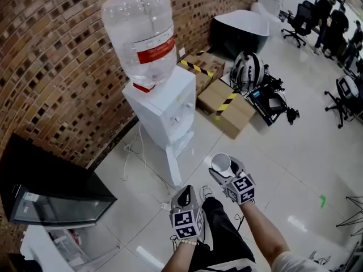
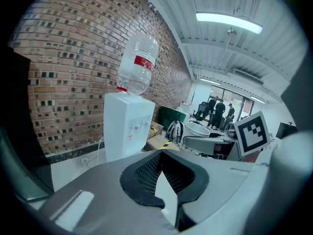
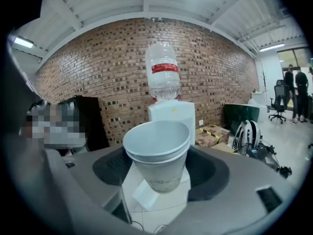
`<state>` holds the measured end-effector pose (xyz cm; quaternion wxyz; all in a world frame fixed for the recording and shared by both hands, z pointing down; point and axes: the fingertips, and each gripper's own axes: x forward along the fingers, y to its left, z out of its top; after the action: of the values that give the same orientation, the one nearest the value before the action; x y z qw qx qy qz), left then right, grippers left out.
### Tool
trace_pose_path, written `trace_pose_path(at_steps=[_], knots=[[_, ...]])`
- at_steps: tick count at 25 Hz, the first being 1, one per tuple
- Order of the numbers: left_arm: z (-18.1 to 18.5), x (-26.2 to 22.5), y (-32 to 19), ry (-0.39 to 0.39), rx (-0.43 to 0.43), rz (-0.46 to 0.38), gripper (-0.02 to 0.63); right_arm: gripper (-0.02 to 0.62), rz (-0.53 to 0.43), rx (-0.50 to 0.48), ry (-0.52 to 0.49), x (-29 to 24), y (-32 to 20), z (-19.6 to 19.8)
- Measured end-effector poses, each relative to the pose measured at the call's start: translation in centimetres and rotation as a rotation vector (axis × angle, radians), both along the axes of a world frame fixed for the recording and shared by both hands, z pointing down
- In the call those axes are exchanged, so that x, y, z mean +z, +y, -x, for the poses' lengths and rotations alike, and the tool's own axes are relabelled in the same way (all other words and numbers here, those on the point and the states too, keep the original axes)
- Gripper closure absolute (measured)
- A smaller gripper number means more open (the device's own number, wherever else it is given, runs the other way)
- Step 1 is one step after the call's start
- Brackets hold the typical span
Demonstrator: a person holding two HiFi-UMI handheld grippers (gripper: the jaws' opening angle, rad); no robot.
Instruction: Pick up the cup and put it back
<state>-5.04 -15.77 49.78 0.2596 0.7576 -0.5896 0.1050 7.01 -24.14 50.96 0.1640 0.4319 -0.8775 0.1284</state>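
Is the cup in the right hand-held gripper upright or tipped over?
Upright: the cup is held in the right hand-held gripper with its open rim up and its base down.

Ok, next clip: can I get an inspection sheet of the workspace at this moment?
Surface: pale tiled floor; no table in use.
Job's things: paper cup, upright, looks empty, seemingly two nested.
Clutter: cardboard boxes with striped tape; black equipment beside them.
Grippers: right tool shut on the cup; left tool shut, empty.
Cables: white cord loose on the floor by the water dispenser.
Surroundings: brick wall, black cabinet, office chairs.
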Motion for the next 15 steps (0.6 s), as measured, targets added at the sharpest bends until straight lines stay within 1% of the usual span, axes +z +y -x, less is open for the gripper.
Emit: trace_pose_path(at_steps=[3,8,11,15], knots=[[-0.3,4.8,-3.4,-0.004,-0.043,0.012,0.600,0.262,0.006,-0.006,0.001,5.5,-4.8,0.1],[-1.7,13.9,-8.7,0.017,-0.068,0.038,0.599,0.262,0.030,0.017,-0.003,16.1,-11.4,-0.2],[-2.2,18.3,-12.3,0.020,-0.073,0.005,0.599,0.262,0.038,0.024,0.001,22.7,-14.7,0.0],[-2.5,24.0,-16.5,0.031,-0.073,-0.036,0.598,0.262,0.038,-0.005,0.022,31.6,-18.7,1.0]])
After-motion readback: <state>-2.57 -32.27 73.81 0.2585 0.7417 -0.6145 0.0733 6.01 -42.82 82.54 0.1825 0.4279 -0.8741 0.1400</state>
